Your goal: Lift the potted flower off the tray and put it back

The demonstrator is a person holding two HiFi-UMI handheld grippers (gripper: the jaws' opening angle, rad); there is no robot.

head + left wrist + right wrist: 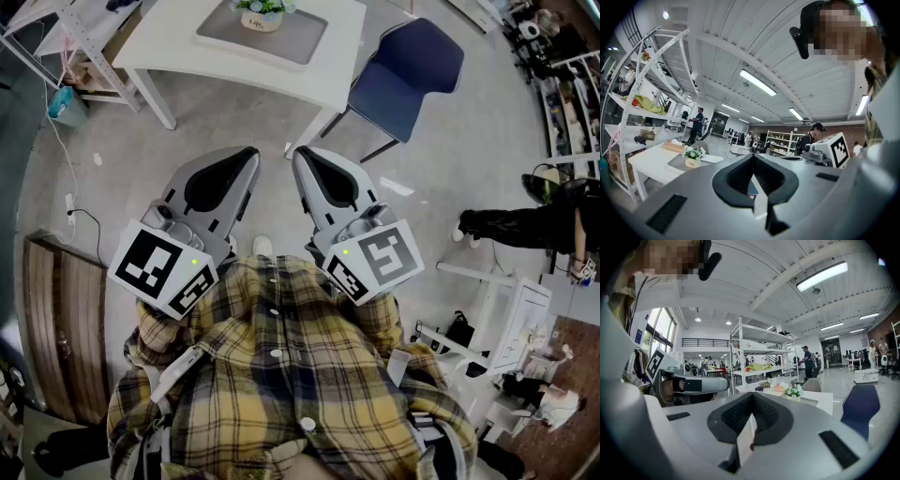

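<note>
The potted flower [262, 11], white blooms in a cream pot, stands on a grey tray [298, 39] on the white table [178, 42] at the top of the head view. It also shows small in the left gripper view as the potted flower [693, 156] on the tray [677, 163], and in the right gripper view as the potted flower [793, 393]. My left gripper [255, 153] and right gripper [297, 153] are held side by side near my chest, well short of the table. Both are shut with nothing between the jaws.
A blue chair [409, 66] stands right of the table. White shelving [644, 93] rises left of the table. A wooden panel [56, 323] lies on the floor at left, with a cable [70, 202] nearby. Other people and white furniture [511, 323] are at right.
</note>
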